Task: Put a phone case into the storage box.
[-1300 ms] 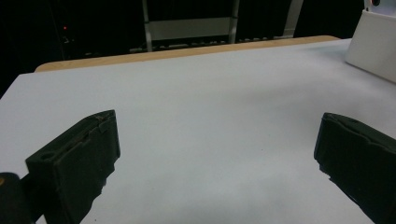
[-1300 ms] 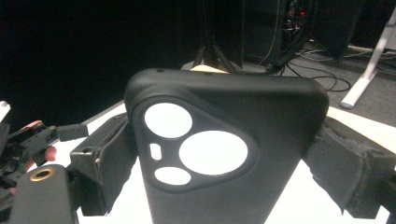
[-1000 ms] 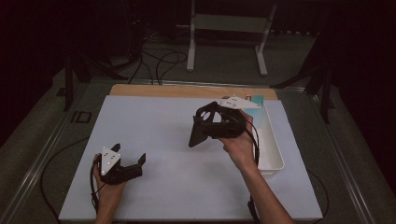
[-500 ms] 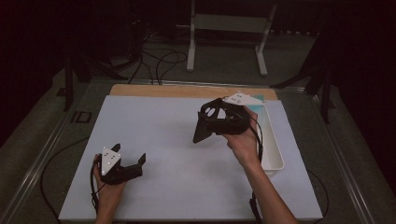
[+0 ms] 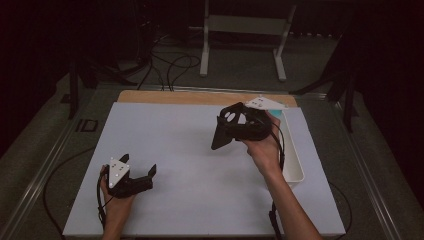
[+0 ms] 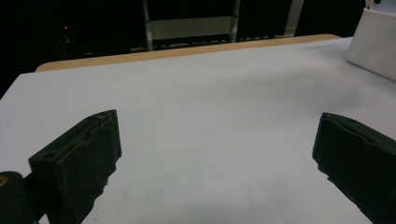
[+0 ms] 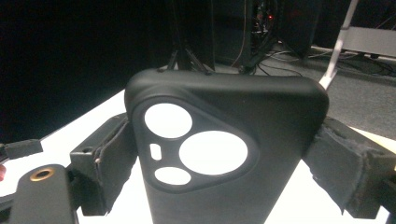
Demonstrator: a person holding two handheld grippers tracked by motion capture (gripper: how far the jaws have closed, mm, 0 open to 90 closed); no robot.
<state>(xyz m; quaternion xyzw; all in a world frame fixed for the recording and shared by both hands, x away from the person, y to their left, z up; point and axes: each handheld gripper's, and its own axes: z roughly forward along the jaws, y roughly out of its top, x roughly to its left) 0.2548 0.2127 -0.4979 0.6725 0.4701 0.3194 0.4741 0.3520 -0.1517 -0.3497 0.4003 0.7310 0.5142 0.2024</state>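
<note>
I have the black phone case clamped by its long edges between the right gripper fingers above the surface, light, thin and likely flexible (so I squeeze gently), while the left gripper fingers stand apart.

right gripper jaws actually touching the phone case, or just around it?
Touching. In the right gripper view, both jaws of the right gripper press against the sides of the black phone case, with no gap on either side.

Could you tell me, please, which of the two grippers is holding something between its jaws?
The right gripper: its jaws clamp a black phone case, lifted above the white table. The left gripper rests low, jaws wide apart with nothing between.
</note>
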